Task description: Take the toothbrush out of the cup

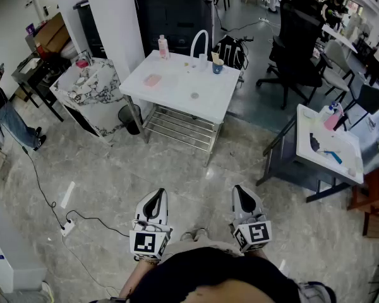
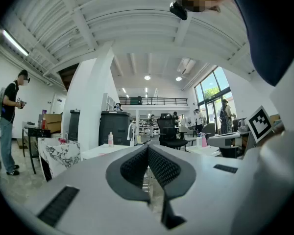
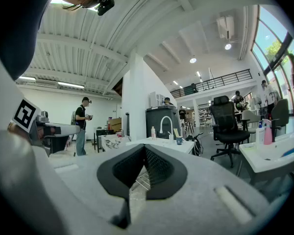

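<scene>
A small blue cup (image 1: 218,66) with a toothbrush standing in it sits at the far right corner of the white table (image 1: 177,90), beside a white arched faucet (image 1: 201,43). In the right gripper view the cup (image 3: 179,140) appears small and far off, straight ahead. My left gripper (image 1: 155,194) and right gripper (image 1: 241,191) are held level close to my body, over the floor and well short of the table. Both are shut with nothing between the pads, as the left gripper (image 2: 148,148) and right gripper (image 3: 145,148) show in their own views.
A pink bottle (image 1: 163,46) and pink soap dish (image 1: 152,79) share the table. A marble-patterned cabinet (image 1: 91,93) and bin (image 1: 131,117) stand to its left, an office chair (image 1: 297,36) and second white table (image 1: 325,144) to its right. A cable and power strip (image 1: 68,226) lie on the floor; a person (image 2: 10,121) stands far left.
</scene>
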A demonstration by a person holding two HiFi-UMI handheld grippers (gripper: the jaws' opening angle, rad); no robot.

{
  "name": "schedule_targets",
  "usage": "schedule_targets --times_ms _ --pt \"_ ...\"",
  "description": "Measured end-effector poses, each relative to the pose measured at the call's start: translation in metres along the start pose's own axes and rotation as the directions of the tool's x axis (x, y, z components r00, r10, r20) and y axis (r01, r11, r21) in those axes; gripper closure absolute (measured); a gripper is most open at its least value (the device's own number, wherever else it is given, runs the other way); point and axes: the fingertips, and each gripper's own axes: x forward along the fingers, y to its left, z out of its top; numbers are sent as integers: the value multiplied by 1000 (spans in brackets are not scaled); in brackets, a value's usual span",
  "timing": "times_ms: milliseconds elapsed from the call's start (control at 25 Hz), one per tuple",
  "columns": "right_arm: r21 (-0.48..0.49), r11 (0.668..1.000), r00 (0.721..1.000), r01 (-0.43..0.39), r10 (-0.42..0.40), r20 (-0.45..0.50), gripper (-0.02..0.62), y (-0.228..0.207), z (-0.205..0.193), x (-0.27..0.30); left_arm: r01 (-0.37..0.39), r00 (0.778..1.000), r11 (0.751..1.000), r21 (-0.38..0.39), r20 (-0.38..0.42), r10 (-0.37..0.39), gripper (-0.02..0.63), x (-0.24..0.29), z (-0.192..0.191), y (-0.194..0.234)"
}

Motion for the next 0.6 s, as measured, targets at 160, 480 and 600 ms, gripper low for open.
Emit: schedule_targets --times_ms 160,480,600 --pt "-22 1000 1000 -10 10 7 591 -3 2 0 4 1000 1000 -10 -4 -4 604 2 0 -2" --pt "29 1000 1000 8 -9 19 591 -13 4 1 7 1000 1000 5 -15 -7 604 10 -2 -8" --pt "68 998 999 8 -10 37 591 -21 3 3 7 1000 1000 5 -23 -6 604 13 -7 -9"
